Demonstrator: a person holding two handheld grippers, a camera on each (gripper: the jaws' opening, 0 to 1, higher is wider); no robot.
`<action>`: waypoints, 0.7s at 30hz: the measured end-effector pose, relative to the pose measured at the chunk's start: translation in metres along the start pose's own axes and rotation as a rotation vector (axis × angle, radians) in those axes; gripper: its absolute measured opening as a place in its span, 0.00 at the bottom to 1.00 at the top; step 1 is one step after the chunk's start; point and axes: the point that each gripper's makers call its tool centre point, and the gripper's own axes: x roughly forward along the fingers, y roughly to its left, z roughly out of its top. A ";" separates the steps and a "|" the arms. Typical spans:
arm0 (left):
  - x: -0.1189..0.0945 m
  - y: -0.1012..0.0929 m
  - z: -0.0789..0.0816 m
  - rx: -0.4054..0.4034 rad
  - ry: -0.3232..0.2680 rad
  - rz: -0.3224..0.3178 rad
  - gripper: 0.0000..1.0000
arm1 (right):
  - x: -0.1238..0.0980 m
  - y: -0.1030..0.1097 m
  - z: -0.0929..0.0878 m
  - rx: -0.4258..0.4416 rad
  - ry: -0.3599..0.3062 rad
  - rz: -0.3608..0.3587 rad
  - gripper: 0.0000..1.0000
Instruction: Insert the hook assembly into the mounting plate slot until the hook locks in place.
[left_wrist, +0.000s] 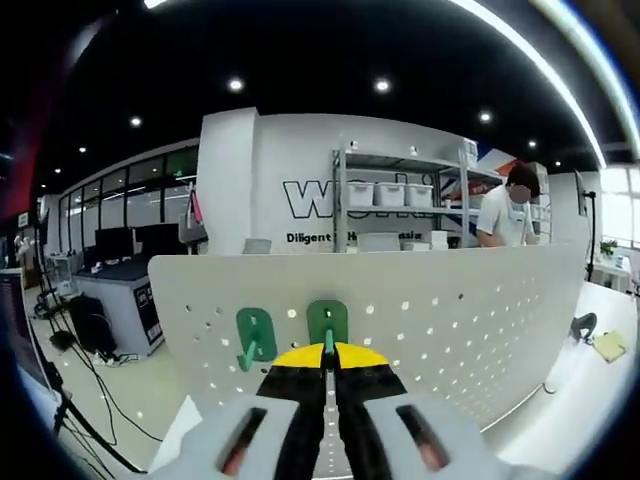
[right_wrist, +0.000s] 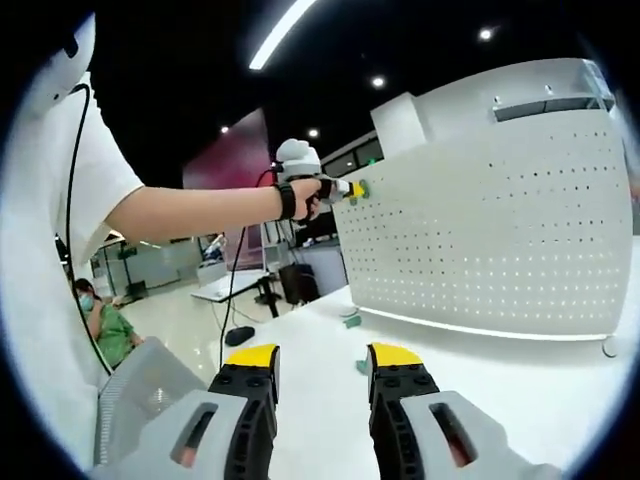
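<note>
Left hand-held gripper clenched on green hook at pegboard; push squarely, 12 o'clock. Right hand-held gripper released.

Just beyond the left gripper, whose jaws are black with yellow tips and a pale grey body, a green hook sits against the white board, which is dotted all over with rows of small round holes. A second green hook sits on the board to one side of those jaws. The right gripper has the same black jaws with yellow tips on a grey body. Ahead of them lies a white table with a small green piece on it, and the white dotted board stands beyond. The person's sleeve is white, with a black wristband.
</note>
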 end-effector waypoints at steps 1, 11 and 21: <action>-0.001 -0.001 -0.002 0.000 0.004 -0.007 0.02 | 0.001 0.000 0.001 -0.003 -0.003 -0.001 0.35; 0.002 -0.004 -0.001 0.072 0.023 -0.005 0.02 | 0.002 0.005 0.000 -0.003 -0.005 0.005 0.35; 0.002 -0.003 0.004 0.082 0.002 -0.030 0.05 | 0.001 0.004 0.001 -0.004 -0.002 -0.002 0.35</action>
